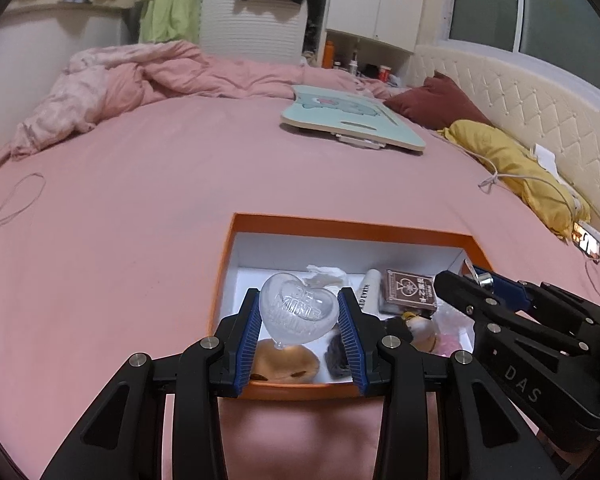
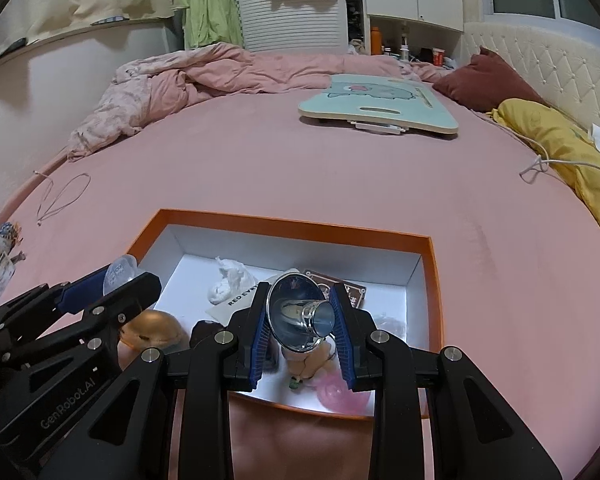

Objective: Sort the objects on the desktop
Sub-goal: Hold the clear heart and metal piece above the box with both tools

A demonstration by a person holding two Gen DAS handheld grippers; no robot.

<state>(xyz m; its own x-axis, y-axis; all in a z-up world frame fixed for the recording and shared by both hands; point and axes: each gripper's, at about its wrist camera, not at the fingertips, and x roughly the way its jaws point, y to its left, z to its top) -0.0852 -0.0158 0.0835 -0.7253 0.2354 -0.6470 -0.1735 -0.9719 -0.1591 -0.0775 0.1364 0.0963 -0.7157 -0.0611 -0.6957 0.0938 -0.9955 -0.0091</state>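
Left gripper (image 1: 299, 334) clamping clear plastic heart-shaped case (image 1: 298, 311), hovering over near-left part of orange-rimmed white box (image 1: 342, 227). Right gripper (image 2: 302, 334) pinching shiny metal funnel (image 2: 300, 317), spout pointing toward camera, hanging over near-right part. Both needing only downward release.

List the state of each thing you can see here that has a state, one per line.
Left gripper: shut on the clear heart-shaped plastic case, held over the box.
Right gripper: shut on the shiny metal funnel, spout toward the camera.
Orange cardboard box with white lining: open, no lid, several items inside.
Mint-green lap desk: flat on the pink bed.
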